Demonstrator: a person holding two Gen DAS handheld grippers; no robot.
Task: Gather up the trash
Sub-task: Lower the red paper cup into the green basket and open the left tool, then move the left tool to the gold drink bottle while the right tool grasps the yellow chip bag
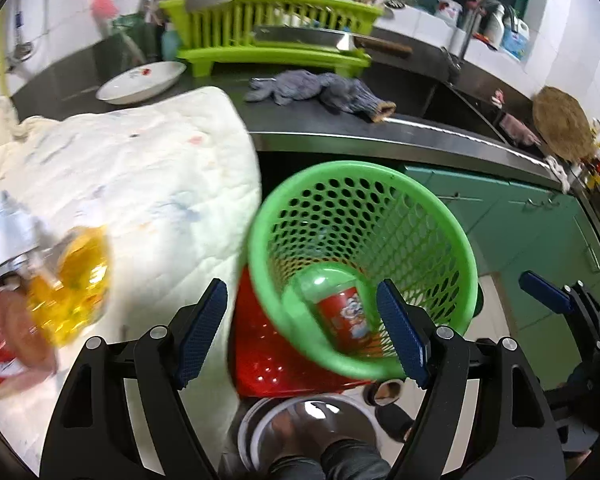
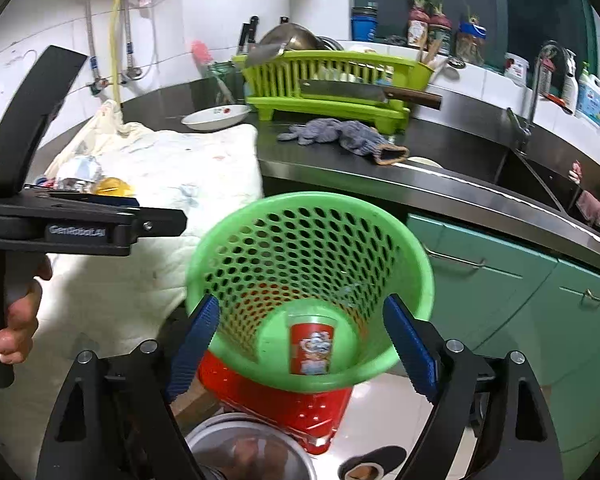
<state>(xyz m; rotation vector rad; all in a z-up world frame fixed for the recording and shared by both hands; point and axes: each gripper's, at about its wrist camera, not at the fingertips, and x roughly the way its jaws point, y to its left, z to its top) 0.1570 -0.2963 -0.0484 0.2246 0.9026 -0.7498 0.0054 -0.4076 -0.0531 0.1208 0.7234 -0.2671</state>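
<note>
Down in the bottom of the green perforated plastic basket [image 2: 312, 256] lay a red printed cup with a clear lid [image 2: 311, 346], tipped on its side against the mesh wall, and the basket itself stood on a red plastic stool [image 2: 288, 404] just in front of the dark steel counter [image 2: 452, 148]. Your right gripper [image 2: 304, 348] hung over the basket's near rim with its blue-padded fingers [image 2: 196, 340] spread wide and nothing between them. Your left gripper [image 1: 304, 328] was likewise spread wide and empty, its pads to either side of the basket's near edge in its own view. More trash waited on the white quilted cloth [image 1: 148, 184] to the left of the basket: a crumpled yellow transparent wrapper [image 1: 76, 284], a bit of silver foil [image 2: 80, 172] and a red packet [image 1: 4, 344], blurred in the left wrist view. Beyond them, on the counter, sat a white shallow bowl with a small red motif [image 2: 216, 116], a grey-blue knitted glove [image 2: 340, 136] and a lime-green plastic dish rack [image 2: 332, 80] with a cleaver [image 2: 364, 94] laid across its front. A round steel pot lid [image 2: 244, 452] showed on the floor beneath your grippers.
</note>
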